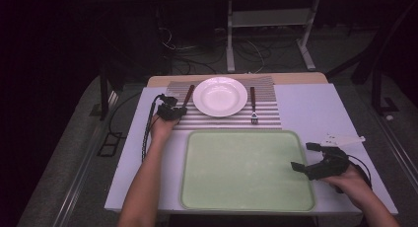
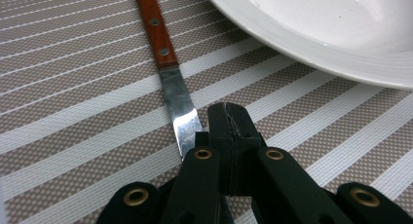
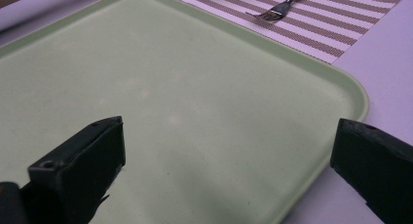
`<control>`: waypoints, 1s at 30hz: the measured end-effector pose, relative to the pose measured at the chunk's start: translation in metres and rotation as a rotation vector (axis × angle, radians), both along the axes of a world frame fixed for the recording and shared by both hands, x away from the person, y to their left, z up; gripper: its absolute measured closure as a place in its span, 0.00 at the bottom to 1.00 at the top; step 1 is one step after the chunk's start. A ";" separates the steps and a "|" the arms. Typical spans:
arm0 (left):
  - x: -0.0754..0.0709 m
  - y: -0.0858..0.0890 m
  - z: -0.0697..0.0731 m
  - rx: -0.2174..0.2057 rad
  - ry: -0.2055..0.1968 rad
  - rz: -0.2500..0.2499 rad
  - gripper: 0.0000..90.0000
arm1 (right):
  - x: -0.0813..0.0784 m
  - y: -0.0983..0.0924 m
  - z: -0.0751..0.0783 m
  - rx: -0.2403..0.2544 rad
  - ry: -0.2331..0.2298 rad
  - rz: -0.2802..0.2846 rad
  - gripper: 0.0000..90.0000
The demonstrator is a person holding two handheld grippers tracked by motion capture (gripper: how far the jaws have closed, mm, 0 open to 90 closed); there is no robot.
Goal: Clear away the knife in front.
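Table setting with two hand-held grippers, read from left to right. The left gripper (image 1: 170, 111) rests low on the striped placemat (image 1: 266, 108) near its left edge. In the left gripper view its jaws are pressed together with nothing visibly between them, and their tips lie just beside the blade tip of the knife (image 2: 171, 78); whether they touch the metal cannot be told. Judged from this pose, the closed tips are placed to nudge or straighten the knife rather than to lift it. The knife, with a riveted wooden handle, lies left of the white plate (image 1: 220, 96), handle towards the far edge of the mat. The plate sits at the mat's centre, against its far edge. The fork (image 1: 253, 106) lies right of the plate, tines towards the near edge; the pieces flank the plate as in a place setting. The green tray (image 1: 246, 170) occupies the near centre of the table (image 1: 315, 108), bare, probably ready to receive or just relieved of the items. The right gripper (image 1: 304, 157) hovers at the tray's right edge, its jaws spread wide and holding nothing, apparently idle.

Count: one knife, one plate, one fork, one placemat, one tray, two grippers.
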State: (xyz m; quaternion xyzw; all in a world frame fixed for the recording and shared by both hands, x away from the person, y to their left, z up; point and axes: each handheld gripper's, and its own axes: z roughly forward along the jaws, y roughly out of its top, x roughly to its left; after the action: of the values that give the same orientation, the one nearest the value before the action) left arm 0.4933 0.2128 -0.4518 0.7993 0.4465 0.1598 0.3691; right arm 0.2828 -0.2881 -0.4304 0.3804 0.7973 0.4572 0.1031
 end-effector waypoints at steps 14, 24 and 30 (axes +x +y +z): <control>0.000 0.008 0.000 -0.015 -0.001 0.021 0.98 | 0.000 0.000 0.000 0.000 0.002 0.000 0.00; -0.001 0.005 0.008 -0.024 -0.017 0.008 0.77 | 0.000 0.000 0.000 0.003 0.004 0.003 0.00; 0.009 0.005 0.012 -0.027 -0.006 0.016 0.71 | 0.001 0.000 0.000 0.005 0.003 0.006 0.00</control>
State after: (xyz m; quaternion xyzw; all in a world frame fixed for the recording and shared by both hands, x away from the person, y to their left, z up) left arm 0.5022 0.2174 -0.4401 0.7900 0.4538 0.1592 0.3802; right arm 0.2840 -0.2879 -0.4307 0.3790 0.7974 0.4589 0.0995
